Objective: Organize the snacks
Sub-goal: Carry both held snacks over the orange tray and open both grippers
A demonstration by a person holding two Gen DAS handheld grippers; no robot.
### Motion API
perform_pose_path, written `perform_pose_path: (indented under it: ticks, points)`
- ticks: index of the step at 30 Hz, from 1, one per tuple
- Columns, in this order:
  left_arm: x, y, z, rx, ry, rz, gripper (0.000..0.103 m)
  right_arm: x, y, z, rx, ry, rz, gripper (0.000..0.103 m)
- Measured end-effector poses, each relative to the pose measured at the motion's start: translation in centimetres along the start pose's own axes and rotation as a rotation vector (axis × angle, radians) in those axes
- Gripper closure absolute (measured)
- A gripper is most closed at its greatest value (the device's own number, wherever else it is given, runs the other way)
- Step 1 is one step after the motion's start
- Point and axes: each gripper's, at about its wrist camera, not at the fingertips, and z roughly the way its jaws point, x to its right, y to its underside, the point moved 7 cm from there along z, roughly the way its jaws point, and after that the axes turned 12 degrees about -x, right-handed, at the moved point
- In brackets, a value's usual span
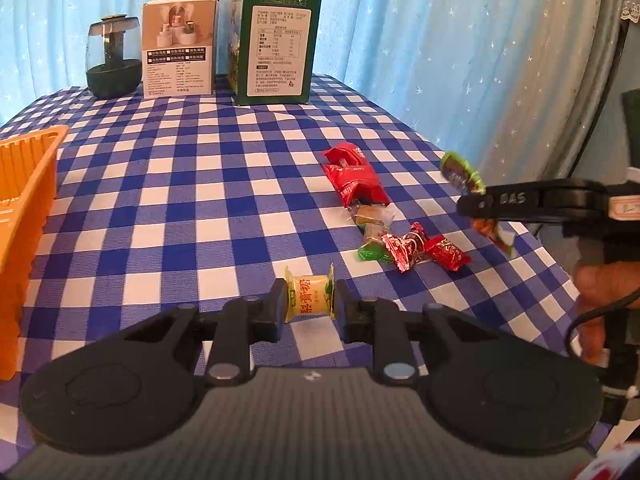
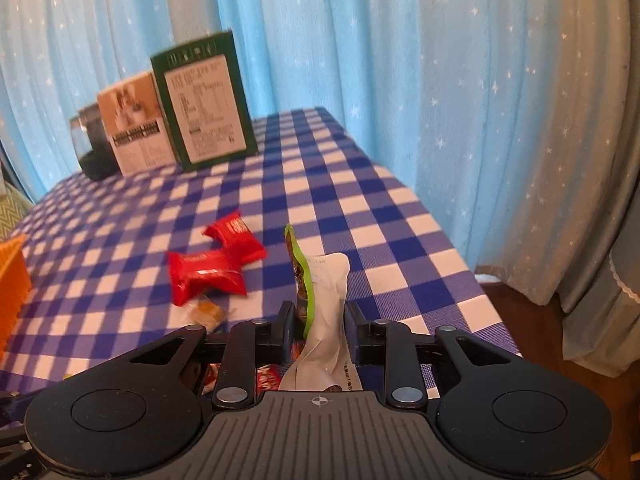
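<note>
My left gripper (image 1: pixel 310 300) is shut on a small yellow wrapped candy (image 1: pixel 310 294), held just above the checked tablecloth. My right gripper (image 2: pixel 320 320) is shut on a green-edged snack packet (image 2: pixel 326 304) with a white back, held upright above the table's right side; it also shows in the left wrist view (image 1: pixel 464 174) at the right. Two red snack packets (image 1: pixel 354 178) lie mid-table, also in the right wrist view (image 2: pixel 212 268). Several small wrapped candies (image 1: pixel 404 246) lie in front of them. An orange tray (image 1: pixel 24 208) stands at the left edge.
At the back stand a dark round jar (image 1: pixel 114 58), a white product box (image 1: pixel 180 48) and a green box (image 1: pixel 276 44). The blue-white checked table (image 1: pixel 180 200) ends at a blue starred curtain (image 1: pixel 440 40). The right table edge drops to a wooden floor (image 2: pixel 532 320).
</note>
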Motion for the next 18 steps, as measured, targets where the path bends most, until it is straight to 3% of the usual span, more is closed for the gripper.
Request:
perform_pose_path:
  ticks: [18]
  points:
    - [-1.9,2.2,-9.0,0.026,-0.025,-0.04,0.081,-5.1,6.7,-8.4,-0.027,-0.119,0.075,0.077]
